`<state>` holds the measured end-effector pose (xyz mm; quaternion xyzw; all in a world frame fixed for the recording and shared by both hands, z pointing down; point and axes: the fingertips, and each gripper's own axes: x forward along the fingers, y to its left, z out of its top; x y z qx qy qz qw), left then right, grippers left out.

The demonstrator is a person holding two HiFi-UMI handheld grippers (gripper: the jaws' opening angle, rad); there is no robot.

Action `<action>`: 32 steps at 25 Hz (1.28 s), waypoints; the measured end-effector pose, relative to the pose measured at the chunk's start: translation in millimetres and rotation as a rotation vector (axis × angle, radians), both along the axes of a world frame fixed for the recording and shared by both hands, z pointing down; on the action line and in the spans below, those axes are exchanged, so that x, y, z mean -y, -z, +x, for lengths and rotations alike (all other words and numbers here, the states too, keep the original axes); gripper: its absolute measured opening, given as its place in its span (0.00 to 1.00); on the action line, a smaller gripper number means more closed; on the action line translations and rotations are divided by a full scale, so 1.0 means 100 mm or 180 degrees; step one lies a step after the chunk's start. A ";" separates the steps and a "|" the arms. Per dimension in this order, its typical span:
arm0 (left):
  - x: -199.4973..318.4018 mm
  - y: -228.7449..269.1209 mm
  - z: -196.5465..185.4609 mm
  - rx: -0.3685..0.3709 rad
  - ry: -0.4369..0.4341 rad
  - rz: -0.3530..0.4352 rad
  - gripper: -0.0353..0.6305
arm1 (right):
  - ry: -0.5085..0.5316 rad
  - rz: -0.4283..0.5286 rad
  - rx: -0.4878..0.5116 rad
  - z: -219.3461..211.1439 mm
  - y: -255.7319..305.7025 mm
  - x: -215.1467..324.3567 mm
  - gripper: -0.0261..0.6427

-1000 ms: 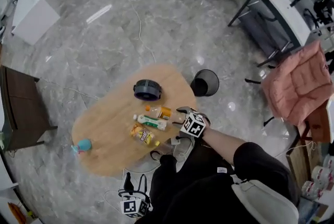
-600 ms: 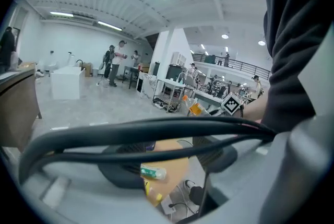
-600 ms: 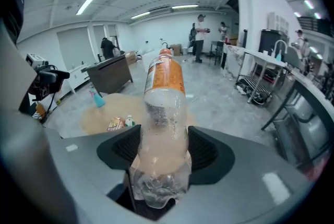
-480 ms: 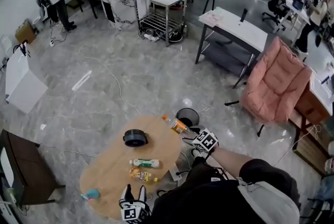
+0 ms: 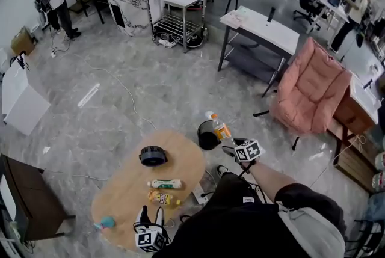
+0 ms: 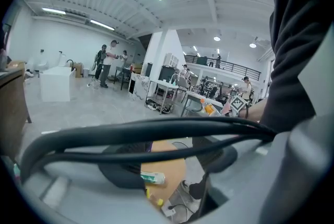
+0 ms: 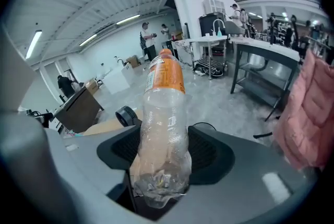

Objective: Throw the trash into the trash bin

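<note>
A clear plastic bottle with an orange label and cap stands between the jaws of my right gripper, which is shut on its lower body. In the right gripper view the bottle rises upright from the right gripper. In the head view it hangs at the right rim of the black trash bin on the floor. My left gripper is low by the table's near edge, open, nothing between its fingers; in the left gripper view black cables cross in front of the left gripper.
The oval wooden table carries a black round fan, a green-and-white bottle, a yellow packet and a teal item. A pink armchair and a metal desk stand beyond the bin. People stand far left.
The right gripper took the orange-label bottle off the table and carried it up and right to the bin. The left gripper rose slightly. The head view tilted up to show the room.
</note>
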<state>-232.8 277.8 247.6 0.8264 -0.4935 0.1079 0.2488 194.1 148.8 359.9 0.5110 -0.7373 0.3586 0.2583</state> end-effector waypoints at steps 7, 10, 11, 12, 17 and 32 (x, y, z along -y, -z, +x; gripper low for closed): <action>-0.10 -0.12 0.10 0.0429 -0.0032 -0.0137 0.47 | -0.0261 -0.0338 0.0339 0.36 -0.82 0.05 0.50; 0.25 -0.26 0.49 0.0314 0.0247 -0.0277 0.47 | -0.0332 -0.0564 0.0372 0.76 -1.34 0.52 0.50; 0.34 -0.32 0.66 0.0276 0.0266 -0.0343 0.47 | -0.0339 -0.0669 0.0374 0.85 -1.56 0.63 0.50; 0.40 -0.35 0.81 0.0264 0.0231 -0.0420 0.47 | -0.0333 -0.0792 0.0381 0.89 -1.77 0.67 0.50; 0.58 -0.59 1.53 0.0286 -0.0143 -0.0787 0.47 | -0.0066 -0.1374 0.0320 0.98 -2.68 0.67 0.50; 0.72 -1.46 2.10 0.0371 -0.0271 -0.1561 0.47 | 0.0356 -0.2748 -0.0165 1.23 -4.77 1.21 0.50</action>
